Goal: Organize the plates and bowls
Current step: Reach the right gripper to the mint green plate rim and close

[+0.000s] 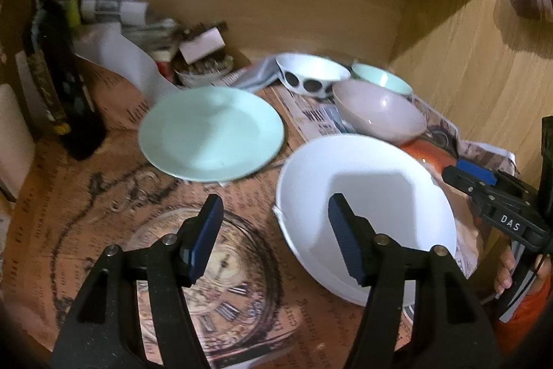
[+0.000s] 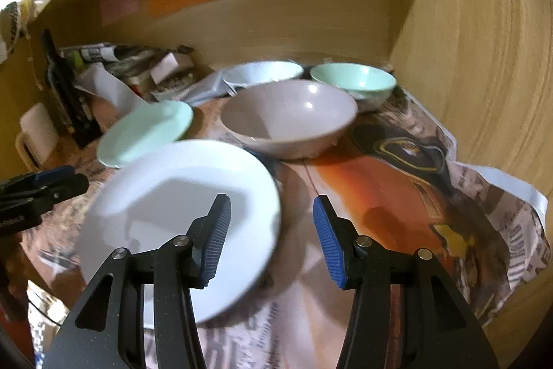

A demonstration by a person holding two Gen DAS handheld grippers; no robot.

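Both grippers, left gripper (image 1: 276, 213) and right gripper (image 2: 273, 217), hover spread and empty beside white plate (image 2: 179, 213), apparently released onto the worktop (image 1: 86, 213).

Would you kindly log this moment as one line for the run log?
left gripper: jaws open, empty | right gripper: jaws open, empty | white plate: on table, beside green plate | bowls: three behind

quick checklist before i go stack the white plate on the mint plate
1. Left gripper open, nothing between its pads: ok.
2. Right gripper open, holding nothing: ok.
3. White plate free of both grippers: ok.
4. Mint plate bare on top, ready to take a plate: ok.
5. White plate lying flat on the paper: cannot tell, its edge is blurred.
6. Pink bowl apart from both plates: ok.
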